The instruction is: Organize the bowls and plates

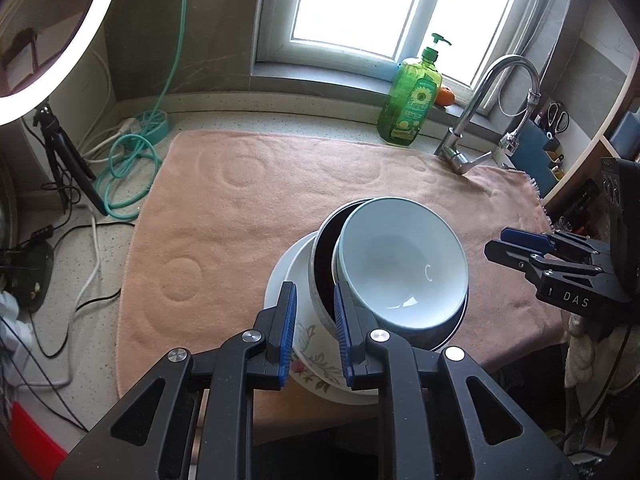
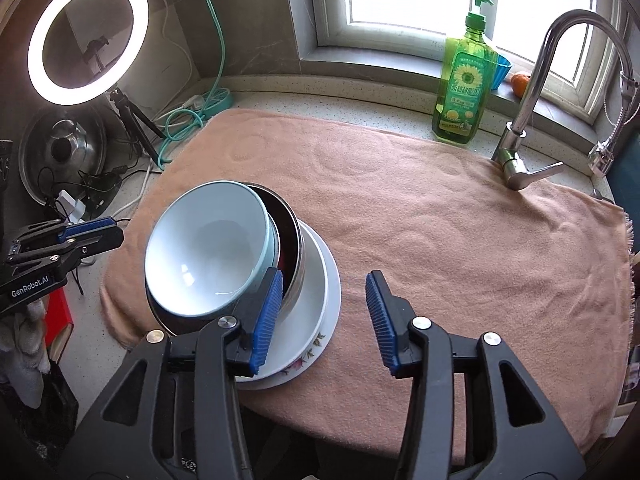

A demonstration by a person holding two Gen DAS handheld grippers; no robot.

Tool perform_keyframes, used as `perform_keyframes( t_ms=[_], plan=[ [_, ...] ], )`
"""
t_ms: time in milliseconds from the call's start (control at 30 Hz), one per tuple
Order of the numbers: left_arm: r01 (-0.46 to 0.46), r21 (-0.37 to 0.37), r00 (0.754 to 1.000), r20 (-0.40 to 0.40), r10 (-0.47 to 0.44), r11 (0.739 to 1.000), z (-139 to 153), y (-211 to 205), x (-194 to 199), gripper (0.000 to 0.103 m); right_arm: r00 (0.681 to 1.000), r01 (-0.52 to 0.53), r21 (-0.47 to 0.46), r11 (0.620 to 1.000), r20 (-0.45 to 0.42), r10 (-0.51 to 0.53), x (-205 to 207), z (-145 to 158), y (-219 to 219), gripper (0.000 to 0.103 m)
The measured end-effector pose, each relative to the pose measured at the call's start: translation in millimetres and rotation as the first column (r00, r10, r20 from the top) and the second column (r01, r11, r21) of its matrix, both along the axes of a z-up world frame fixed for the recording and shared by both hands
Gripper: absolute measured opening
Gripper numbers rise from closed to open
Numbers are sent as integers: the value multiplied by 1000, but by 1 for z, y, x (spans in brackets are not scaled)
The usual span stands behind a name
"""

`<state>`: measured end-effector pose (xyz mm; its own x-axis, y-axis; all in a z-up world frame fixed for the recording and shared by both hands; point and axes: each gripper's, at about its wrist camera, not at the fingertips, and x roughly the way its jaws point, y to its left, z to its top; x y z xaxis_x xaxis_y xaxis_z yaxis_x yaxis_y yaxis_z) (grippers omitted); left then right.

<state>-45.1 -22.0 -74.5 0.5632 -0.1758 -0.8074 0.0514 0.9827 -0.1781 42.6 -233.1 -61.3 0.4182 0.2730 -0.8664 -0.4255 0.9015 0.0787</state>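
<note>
Closest in, the left gripper (image 1: 315, 312) has its blue pads a little apart with nothing pinched between them, hovering over the near rim of the dish stack, and the side of its body reads "GenRobot.AI" in the right wrist view; the right gripper (image 2: 324, 304) is spread wide and empty, its left pad right over the stack's edge, and "DAS" is printed on it in the left wrist view. The stack sits on the near part of a pink towel (image 2: 420, 216): a floral plate (image 2: 316, 322) at the bottom, a steel bowl (image 2: 294, 236) on that, and a pale blue bowl (image 2: 208, 240) tilted inside the steel one, not sitting flat. The rest of the towel is open, with room toward the back and the right side, and its fringed edge hangs by the right end. Off the towel to the left there's a cable tangle, a teal hose (image 2: 188, 120), a pot lid (image 2: 62, 152) and a ring light (image 2: 86, 40) on a small tripod. Further back a chrome faucet (image 2: 536, 92) stands at the towel's far right corner, beside a green dish soap bottle (image 2: 466, 80) with a sunflower label (Chinese text, too small to read), an orange (image 2: 520, 82) on the sill, then the window
</note>
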Motion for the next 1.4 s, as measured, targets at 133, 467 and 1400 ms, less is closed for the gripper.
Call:
perform_keyframes(
  t_ms=[133,467,1400],
  plan=[
    [-13,10,999,49,13,1000,4,-3,-10,37,998,24,-17,1000,57,-23,-7,6,-5,59],
    [-49,13,997,66,48,999,3,-3,-17,71,983,125,42,991,132,-129,-21,20,-20,83],
    [-72,61,997,46,69,996,1,-3,-13,71,978,157,46,987,129,-162,-20,20,-17,83]
  ],
)
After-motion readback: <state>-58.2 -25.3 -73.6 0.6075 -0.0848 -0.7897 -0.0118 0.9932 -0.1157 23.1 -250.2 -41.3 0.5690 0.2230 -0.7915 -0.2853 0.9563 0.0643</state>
